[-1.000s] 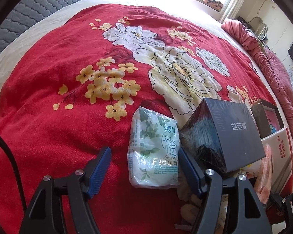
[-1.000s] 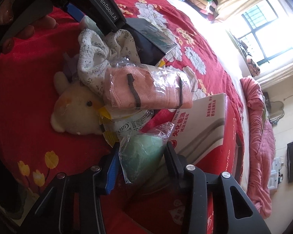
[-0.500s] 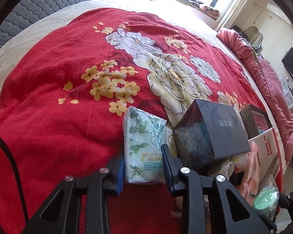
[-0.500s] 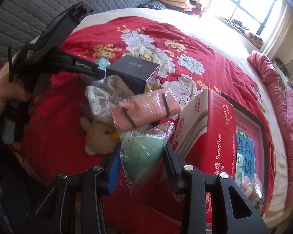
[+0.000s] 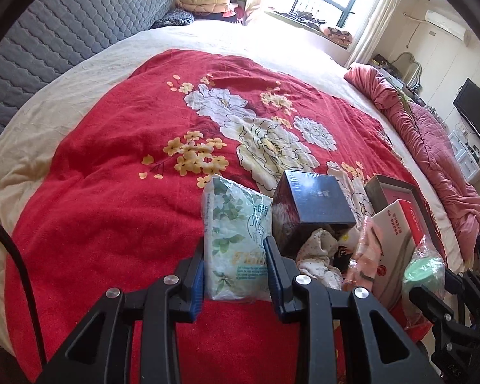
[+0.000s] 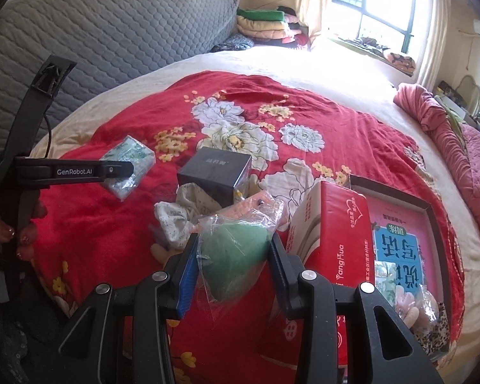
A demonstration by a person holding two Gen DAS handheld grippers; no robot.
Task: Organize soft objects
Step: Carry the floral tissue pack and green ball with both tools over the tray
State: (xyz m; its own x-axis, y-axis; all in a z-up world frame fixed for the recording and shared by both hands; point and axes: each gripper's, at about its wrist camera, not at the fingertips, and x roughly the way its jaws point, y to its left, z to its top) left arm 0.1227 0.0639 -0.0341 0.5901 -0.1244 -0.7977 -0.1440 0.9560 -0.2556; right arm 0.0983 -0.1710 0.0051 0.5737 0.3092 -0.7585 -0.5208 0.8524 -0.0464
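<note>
Left gripper now pinches the tissue pack, lifted off the red bedspread; earlier fingers were spread. Right gripper still clamps the bagged green sponge.

On the bedspread the black box sits mid-pile — tissue pack to its left, red carton to its right, open tray beyond the carton — floral cloth in front
</note>
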